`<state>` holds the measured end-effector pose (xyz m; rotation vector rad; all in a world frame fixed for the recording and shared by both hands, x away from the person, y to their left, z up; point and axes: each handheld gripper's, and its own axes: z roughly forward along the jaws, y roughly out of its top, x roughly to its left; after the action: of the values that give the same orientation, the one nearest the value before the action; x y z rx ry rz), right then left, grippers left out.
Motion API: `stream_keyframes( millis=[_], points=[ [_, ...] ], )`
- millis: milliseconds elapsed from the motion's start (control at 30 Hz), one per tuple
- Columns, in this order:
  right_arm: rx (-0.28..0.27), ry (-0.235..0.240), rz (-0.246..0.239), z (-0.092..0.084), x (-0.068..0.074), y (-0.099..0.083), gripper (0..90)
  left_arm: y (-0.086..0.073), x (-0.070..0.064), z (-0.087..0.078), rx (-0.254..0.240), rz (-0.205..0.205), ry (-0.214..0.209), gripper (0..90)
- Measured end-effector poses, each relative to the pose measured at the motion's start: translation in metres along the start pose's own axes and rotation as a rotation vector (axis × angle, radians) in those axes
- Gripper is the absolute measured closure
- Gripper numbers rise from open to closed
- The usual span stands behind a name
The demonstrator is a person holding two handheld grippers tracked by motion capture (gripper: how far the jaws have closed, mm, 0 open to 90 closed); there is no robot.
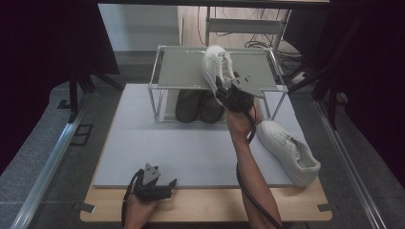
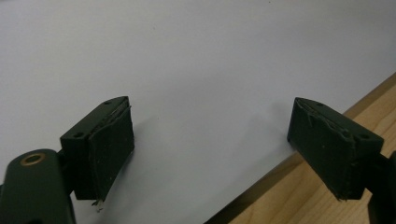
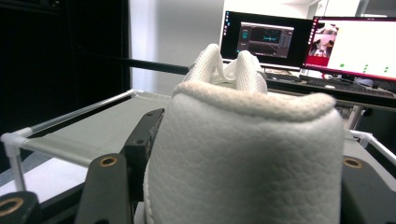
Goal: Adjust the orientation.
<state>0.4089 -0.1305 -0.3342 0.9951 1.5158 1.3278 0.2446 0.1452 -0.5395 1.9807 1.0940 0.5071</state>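
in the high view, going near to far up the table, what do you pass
left tongs at the near edge → white sneaker lying on the mat → dark shoes under the rack → white sneaker held on the rack top

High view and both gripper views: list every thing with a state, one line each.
Right gripper: shut on the held shoe's heel.
Held shoe: over the rack's top shelf.
Left gripper: open, nothing between its fingers.
Second white shoe: upright on the mat.
Dark shoes: on the rack's lower level.

Sneaker [image 3: 243,154] pebbled white leather; rack [image 1: 181,69] metal, matt shelf.
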Motion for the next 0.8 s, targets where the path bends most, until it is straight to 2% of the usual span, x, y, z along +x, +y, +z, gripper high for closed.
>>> stream_keyframes(
  millis=[300,467,733,800],
  points=[
    [0.020,-0.025,0.021,0.027,0.005,-0.003,40.7,0.000,0.000,0.000,0.002,0.002,0.000,14.4],
    [0.024,-0.039,0.037,0.036,0.008,-0.004,40.0,0.000,0.000,0.000,0.002,0.003,0.000,14.4],
    [0.029,-0.044,0.001,0.041,0.016,-0.007,30.2,0.000,0.000,0.000,0.002,0.003,0.000,14.4],
    [0.056,-0.042,-0.013,0.043,0.018,-0.008,26.1,0.000,0.000,0.000,0.002,0.003,0.000,14.4]
  ],
)
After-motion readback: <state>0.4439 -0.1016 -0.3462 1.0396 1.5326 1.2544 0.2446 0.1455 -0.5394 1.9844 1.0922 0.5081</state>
